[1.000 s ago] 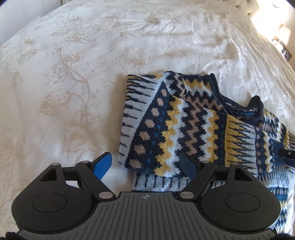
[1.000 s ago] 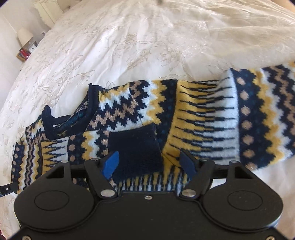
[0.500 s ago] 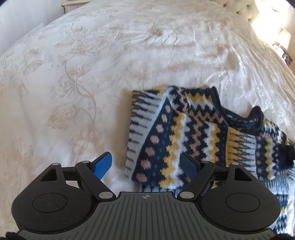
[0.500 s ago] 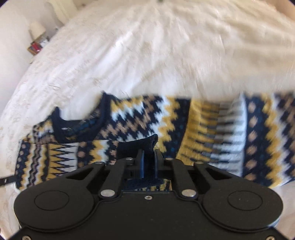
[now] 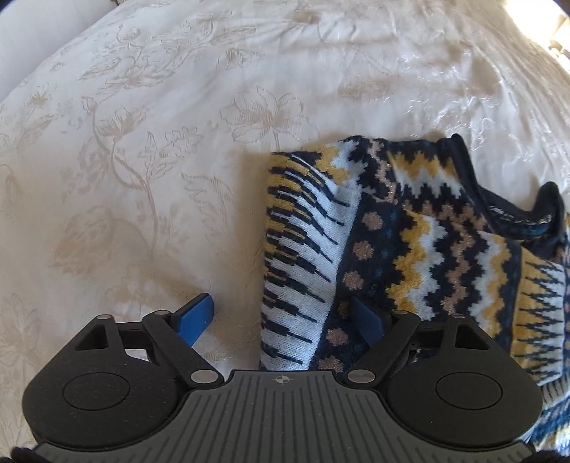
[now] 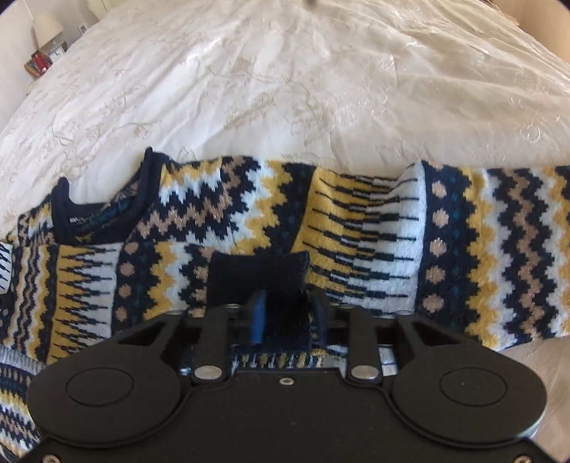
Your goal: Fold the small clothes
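A small knitted sweater [image 5: 420, 249] in navy, yellow, white and tan zigzags lies on the bed, also seen in the right wrist view [image 6: 356, 228]. Its navy collar [image 6: 103, 210] is at the left of that view. My left gripper [image 5: 281, 317] is open, low over the sweater's folded left edge, one finger on the bedspread and one over the knit. My right gripper [image 6: 285, 313] is shut on the navy sleeve cuff [image 6: 256, 270], which lies over the sweater's front.
The white bedspread [image 5: 160, 160] with a beige floral pattern stretches all around the sweater. A nightstand with a lamp [image 6: 46, 28] stands at the far left of the right wrist view.
My right gripper has closed on the navy cuff, which lay between its open fingers a second ago. My left gripper has moved closer over the sweater's folded edge and stays open.
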Tool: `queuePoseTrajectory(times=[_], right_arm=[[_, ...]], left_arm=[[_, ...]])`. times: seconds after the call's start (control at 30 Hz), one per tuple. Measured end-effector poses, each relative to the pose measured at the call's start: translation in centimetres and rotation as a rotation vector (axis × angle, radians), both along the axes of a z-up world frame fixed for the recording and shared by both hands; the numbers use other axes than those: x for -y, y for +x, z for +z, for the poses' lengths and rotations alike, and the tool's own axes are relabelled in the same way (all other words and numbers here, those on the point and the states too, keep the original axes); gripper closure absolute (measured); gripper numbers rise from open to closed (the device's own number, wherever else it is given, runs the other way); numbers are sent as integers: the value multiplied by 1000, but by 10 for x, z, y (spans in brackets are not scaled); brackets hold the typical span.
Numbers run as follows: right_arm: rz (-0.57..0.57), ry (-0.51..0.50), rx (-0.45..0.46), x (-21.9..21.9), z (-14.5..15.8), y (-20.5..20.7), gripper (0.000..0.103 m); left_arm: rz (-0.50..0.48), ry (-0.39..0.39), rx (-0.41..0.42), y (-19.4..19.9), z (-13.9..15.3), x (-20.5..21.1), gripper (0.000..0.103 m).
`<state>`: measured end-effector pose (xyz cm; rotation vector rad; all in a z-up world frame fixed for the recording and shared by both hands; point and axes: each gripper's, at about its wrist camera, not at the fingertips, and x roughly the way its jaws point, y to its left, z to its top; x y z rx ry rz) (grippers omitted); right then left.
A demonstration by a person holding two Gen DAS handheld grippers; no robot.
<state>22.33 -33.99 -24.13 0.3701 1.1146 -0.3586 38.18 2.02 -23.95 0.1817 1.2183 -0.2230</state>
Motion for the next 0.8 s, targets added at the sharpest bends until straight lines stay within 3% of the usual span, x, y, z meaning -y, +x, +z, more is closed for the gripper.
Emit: queuePoseTrajectory(times=[0.27,0.47,0.57,0.8], right_arm=[[2,-53,-30,-5,0,-3,17],[-13,-87,7,-7,22,-16,8],[-7,-91,73,-14,44,-26,1],[32,-48,262,-42,100,-57,0]], left_arm=[[1,10,-8,5,-9,-3,1],[-22,-11,24,3,2,-11,1],[-22,-34,79,-13,27,-15,1],[-74,-48,339,-66,120,-8,2]])
